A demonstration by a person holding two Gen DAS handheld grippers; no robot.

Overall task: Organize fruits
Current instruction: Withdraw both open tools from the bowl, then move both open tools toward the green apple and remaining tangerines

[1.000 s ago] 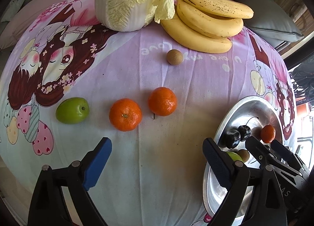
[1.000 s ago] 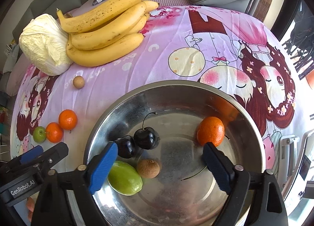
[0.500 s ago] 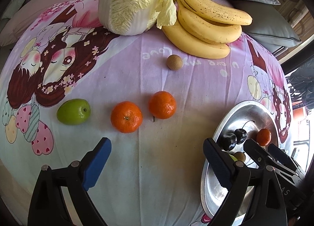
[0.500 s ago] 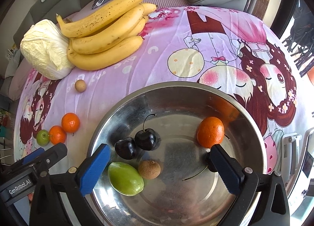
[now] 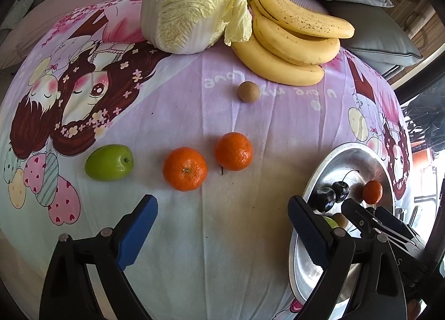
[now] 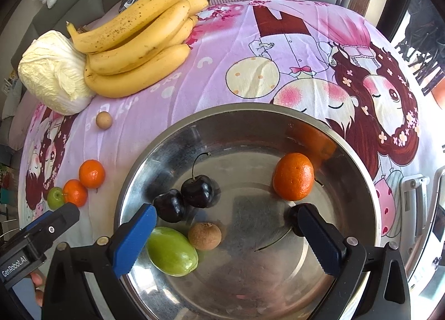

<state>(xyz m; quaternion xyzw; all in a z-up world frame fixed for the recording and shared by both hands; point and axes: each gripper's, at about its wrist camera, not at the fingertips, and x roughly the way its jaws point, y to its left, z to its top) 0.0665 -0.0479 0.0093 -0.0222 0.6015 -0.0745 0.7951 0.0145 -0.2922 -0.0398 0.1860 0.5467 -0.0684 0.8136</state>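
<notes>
Both jaws apart and empty: left gripper [image 5: 221,225] seems between picks, next needing descent onto a tangerine [image 5: 185,169] beside the bowl [image 6: 178,131].

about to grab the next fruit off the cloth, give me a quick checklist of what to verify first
1. left gripper open, nothing between the fingers: ok
2. right gripper open over the bowl, holding nothing: ok
3. Nearest tangerine on the cloth, unobstructed: ok
4. Second tangerine apart from it: ok
5. Free space in the bowl: ok
6. Left fingers already around a fruit: not ok
</notes>
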